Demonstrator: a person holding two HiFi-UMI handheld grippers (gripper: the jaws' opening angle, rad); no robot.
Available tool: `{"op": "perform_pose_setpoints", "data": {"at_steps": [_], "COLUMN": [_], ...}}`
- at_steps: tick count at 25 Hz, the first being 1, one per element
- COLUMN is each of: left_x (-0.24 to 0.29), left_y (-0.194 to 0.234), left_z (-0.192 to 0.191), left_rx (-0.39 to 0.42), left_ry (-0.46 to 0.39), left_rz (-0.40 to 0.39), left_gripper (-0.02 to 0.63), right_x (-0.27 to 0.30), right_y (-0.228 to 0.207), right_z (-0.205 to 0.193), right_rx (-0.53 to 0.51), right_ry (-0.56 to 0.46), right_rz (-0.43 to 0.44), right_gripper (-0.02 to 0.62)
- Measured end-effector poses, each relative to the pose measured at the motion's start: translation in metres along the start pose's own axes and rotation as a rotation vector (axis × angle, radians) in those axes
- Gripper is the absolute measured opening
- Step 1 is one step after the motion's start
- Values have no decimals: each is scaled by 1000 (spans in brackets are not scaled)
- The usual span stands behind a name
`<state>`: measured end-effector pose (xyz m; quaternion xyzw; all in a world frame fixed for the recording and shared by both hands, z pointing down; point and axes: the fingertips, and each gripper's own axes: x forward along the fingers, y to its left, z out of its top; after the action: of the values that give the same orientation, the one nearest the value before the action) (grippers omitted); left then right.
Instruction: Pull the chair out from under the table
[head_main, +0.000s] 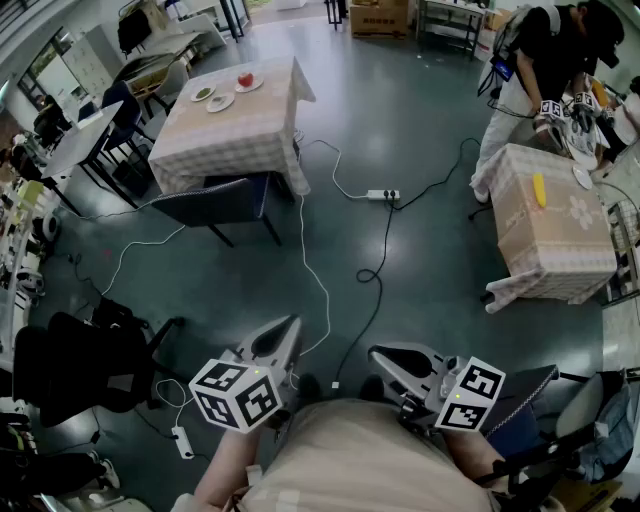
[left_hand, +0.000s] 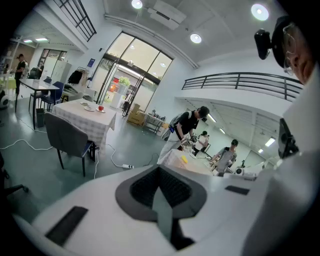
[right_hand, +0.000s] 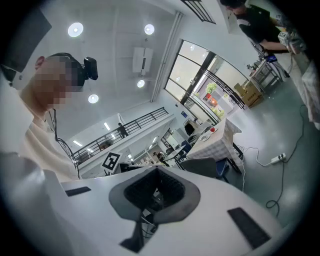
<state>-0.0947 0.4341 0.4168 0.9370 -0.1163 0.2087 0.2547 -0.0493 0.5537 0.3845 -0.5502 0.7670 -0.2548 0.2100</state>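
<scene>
Standing well back from the chair (head_main: 222, 203) at the checked table (head_main: 240, 125), the person holds left gripper (head_main: 288, 330) and right gripper (head_main: 380, 355) with jaws closed, gripping nothing.

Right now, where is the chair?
Head view, upper left: the chair stands against the checked table's near edge, a white cable on the floor to its right.

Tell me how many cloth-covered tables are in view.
2. One table upper left, with a chair against it; another table at right, where a person stands. More may lie out of view.
</scene>
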Motion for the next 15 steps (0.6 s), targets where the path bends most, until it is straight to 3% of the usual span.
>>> {"op": "perform_pose_setpoints", "data": {"at_steps": [15], "left_x": [8], "left_y": [-25], "left_z": [-10], "left_rx": [-10], "left_ry": [-5], "left_rz": [51], "left_gripper": [6], "right_x": [-25], "right_y": [-3], "right_z": [0], "right_rx": [-5], "right_ry": [44], "right_rz": [45], "right_gripper": [9]}}
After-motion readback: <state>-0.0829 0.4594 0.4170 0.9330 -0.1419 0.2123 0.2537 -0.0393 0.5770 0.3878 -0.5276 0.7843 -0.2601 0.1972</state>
